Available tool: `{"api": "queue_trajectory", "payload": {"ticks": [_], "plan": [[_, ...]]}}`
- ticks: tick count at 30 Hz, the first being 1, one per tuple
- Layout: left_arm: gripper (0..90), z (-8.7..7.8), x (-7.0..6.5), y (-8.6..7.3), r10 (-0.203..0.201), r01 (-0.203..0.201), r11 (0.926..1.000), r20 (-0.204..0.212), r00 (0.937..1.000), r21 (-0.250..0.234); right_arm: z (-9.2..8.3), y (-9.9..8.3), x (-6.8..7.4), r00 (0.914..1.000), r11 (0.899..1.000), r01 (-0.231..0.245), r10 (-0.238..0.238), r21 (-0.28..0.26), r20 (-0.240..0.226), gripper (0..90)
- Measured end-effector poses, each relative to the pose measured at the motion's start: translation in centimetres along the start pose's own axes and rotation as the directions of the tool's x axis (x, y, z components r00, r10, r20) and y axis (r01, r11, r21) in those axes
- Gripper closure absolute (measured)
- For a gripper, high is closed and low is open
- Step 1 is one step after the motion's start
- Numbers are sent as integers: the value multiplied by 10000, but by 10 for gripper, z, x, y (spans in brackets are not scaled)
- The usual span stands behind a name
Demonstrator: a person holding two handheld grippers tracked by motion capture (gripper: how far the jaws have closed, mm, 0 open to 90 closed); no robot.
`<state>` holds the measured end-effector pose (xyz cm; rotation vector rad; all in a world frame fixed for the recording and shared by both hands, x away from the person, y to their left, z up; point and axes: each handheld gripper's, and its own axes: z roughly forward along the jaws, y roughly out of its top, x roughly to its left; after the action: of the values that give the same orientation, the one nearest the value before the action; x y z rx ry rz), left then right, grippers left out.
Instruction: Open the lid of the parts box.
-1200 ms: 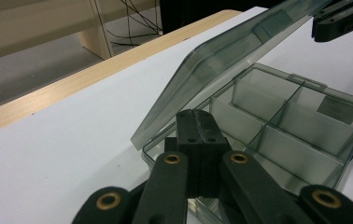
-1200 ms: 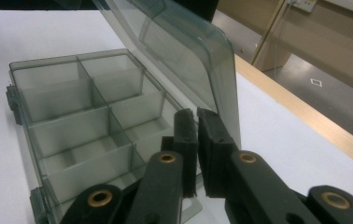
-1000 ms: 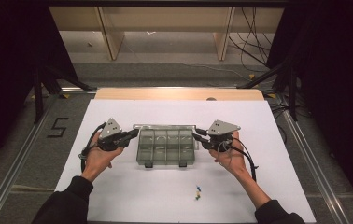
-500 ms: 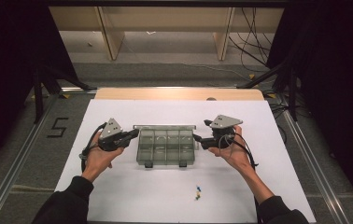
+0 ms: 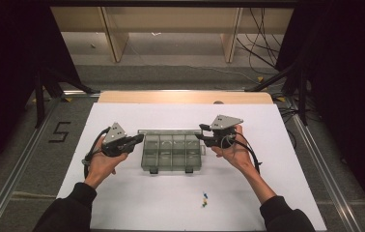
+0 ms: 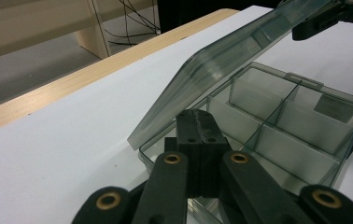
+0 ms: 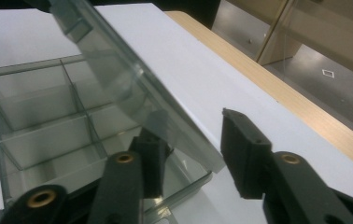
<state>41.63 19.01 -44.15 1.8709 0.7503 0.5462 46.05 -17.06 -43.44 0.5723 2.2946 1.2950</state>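
Lid (image 7: 132,79) edge stands between my right claw (image 7: 191,149) jaws, which have just been closing from a wide gape, and I cannot tell that either pad presses it. It slants up and away over the open organizer box (image 5: 172,152), long axis running claw to claw. My left claw (image 6: 198,135) is pinched tight on nothing, nosed against the box's opposite end on the counter (image 5: 277,159).

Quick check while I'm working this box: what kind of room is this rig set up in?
Most likely a lab or recording bay, not a home. A white table bordered by metal rails, dark curtains on both sides, loose cables on the floor, and a number 5 marked beside the table.
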Motion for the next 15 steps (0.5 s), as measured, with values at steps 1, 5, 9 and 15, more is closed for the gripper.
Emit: {"api": "queue_trajectory", "payload": {"ticks": [1, 5, 9, 15], "plan": [[893, 0, 0, 0, -87, 87, 10000, -1, 10000, 18, 0, 0, 0, 10000, 10000, 22, -22, 14, -26, 667], [829, 1, -3, -1, -424, 421, 9990, 151, 9990, 178, -1, 1, 0, 10000, 9999, -27, 27, 159, 12, 693], [719, 6, -4, -6, -794, 765, 9924, 260, 9965, 964, -1, 3, -1, 9998, 9998, 38, -41, 179, 217, 714], [602, 11, -3, -15, -1348, 1283, 9759, 251, 9906, 1767, -2, 5, -2, 9994, 9992, -175, 164, 350, 311, 738]]}}
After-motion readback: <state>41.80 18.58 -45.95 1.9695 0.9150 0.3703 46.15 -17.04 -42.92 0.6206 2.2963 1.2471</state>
